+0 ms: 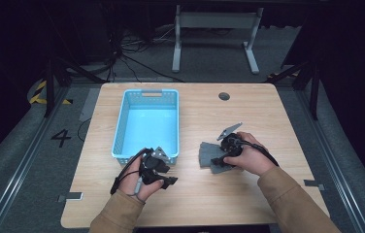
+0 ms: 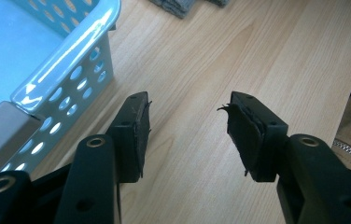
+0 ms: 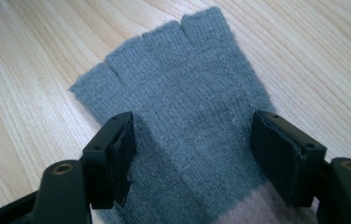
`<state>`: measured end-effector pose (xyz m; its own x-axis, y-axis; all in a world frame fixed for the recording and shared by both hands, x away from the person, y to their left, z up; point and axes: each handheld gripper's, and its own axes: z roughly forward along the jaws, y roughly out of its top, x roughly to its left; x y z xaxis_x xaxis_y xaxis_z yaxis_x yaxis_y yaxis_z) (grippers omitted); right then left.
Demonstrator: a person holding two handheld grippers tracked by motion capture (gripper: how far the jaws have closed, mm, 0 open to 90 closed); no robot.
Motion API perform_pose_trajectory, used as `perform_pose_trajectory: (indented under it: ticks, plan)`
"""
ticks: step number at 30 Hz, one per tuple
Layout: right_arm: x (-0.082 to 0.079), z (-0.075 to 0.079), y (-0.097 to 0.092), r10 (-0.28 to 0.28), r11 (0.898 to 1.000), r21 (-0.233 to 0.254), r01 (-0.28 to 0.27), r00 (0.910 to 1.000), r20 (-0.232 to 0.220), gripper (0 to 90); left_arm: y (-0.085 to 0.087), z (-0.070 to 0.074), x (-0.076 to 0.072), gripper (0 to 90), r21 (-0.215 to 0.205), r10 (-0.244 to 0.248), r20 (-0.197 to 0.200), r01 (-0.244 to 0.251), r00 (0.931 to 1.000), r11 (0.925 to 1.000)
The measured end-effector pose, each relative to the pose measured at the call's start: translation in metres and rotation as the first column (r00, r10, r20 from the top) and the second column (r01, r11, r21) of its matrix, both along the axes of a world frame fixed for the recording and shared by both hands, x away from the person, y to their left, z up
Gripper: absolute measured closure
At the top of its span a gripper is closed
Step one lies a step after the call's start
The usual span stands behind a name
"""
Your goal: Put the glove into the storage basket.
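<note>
Right gripper (image 3: 190,154) hovers low over a grey knitted fingerless glove (image 3: 187,102) lying flat on the light wood-grain table (image 1: 205,194). In the right gripper view its jaws stand wide apart, one on each side of the glove's palm section — nothing pinched yet, pads clear of the wool. The glove's short finger stubs point away from the gripper; a paler pinkish band, probably the cuff, sits right under the jaw bases. So the glove lies directly between and just ahead of the jaws, set up for a straddling pinch across its width.

In the high view the glove (image 1: 213,158) lies right of table centre, and more grey fabric shows there — whether a second glove, I cannot tell. The right hand (image 1: 248,158) partly covers it.

Left gripper (image 2: 187,135) rests near the front corner of a light blue perforated plastic basket (image 2: 78,74), jaws wide open over bare wood and holding nothing. My judgement: it is parked there to stay clear of the right side, and the basket is placed within easy reach as the likely drop-off for the glove. The basket (image 1: 122,121) looks empty from above, well apart from the glove.
</note>
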<state>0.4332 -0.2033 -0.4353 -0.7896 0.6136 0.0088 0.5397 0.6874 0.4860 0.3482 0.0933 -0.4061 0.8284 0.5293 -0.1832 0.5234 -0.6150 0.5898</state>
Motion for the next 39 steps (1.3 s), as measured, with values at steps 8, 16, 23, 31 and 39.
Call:
perform_pose_trajectory:
  ticks: [8,16,23,31,39]
  plan:
    - [0.000,0.001,0.006,0.007,0.999,-0.038,-0.008,0.9999,-0.009,37.2,0.004,0.002,0.003,49.4,-0.021,0.009,-0.003,-0.009,1.0000,0.9997]
    - [-0.003,0.005,0.013,0.015,0.999,-0.044,-0.018,0.9985,-0.052,60.9,0.000,0.002,0.004,49.4,-0.018,-0.002,-0.002,0.002,1.0000,0.9998]
    - [-0.008,0.006,0.018,-0.006,0.998,-0.059,0.004,0.9989,-0.047,70.4,0.000,0.002,0.004,49.4,-0.018,-0.004,-0.001,0.004,1.0000,0.9998]
    - [-0.009,0.013,0.021,-0.038,0.997,-0.070,0.036,0.9990,-0.025,73.7,0.003,0.003,0.006,49.5,-0.025,0.000,-0.003,-0.001,1.0000,0.9997]
    - [-0.004,0.035,0.021,-0.089,0.996,-0.014,0.089,0.9959,-0.012,73.8,0.011,0.008,0.005,49.9,-0.038,0.013,0.006,-0.012,0.9999,0.9992]
